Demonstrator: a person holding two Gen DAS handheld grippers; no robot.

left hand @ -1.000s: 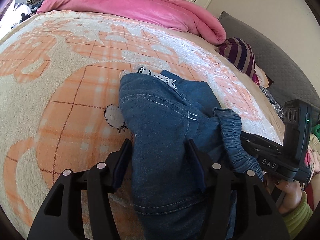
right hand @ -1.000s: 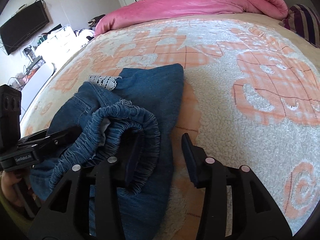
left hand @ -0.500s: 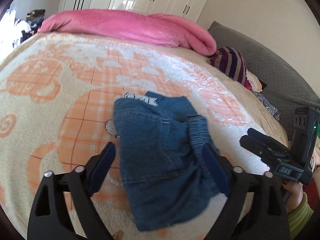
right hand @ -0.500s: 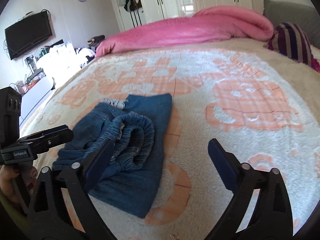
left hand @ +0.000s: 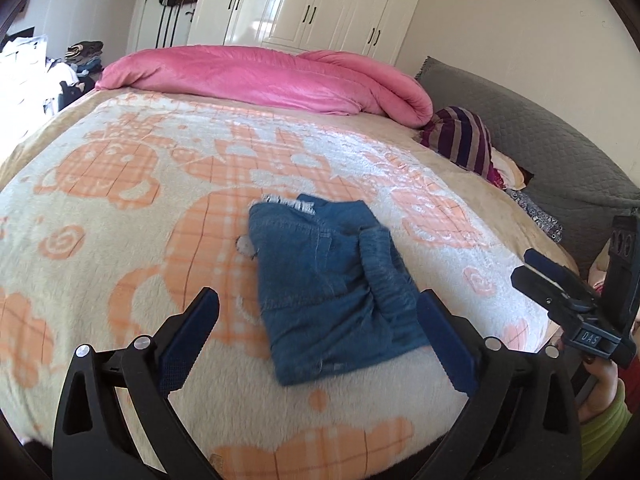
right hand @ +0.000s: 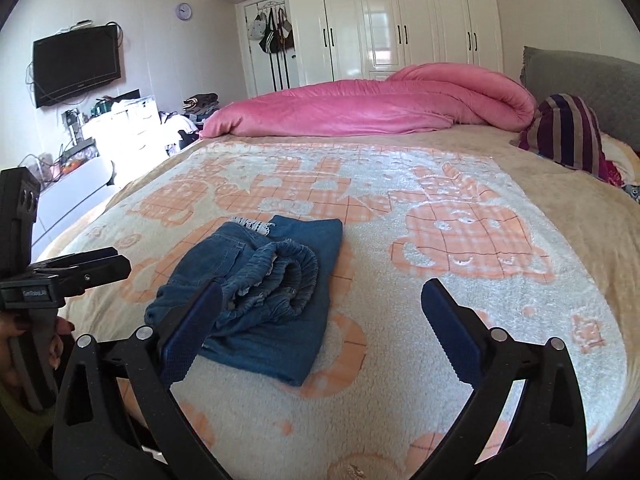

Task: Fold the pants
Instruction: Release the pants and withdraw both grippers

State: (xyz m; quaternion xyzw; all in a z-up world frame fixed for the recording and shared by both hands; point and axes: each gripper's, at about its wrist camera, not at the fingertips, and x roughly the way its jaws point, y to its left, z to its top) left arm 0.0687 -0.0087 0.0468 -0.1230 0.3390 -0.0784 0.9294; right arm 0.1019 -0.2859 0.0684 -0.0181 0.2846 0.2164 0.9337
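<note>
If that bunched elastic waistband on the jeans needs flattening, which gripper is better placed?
Probably the right gripper: open, with the waistband close ahead beside its left finger. The left gripper is also open.

We see folded pants on the blanket; left gripper opening, empty; right gripper far right.

Blue denim pants, folded into a compact, roughly rectangular bundle. Lying flat on the bed's cream-and-orange patterned blanket, toward its near edge and well short of the far edge. Gathered elastic waistband bunched on top, curling open. Small strip of white lace trim showing at the bundle's far edge.
</note>
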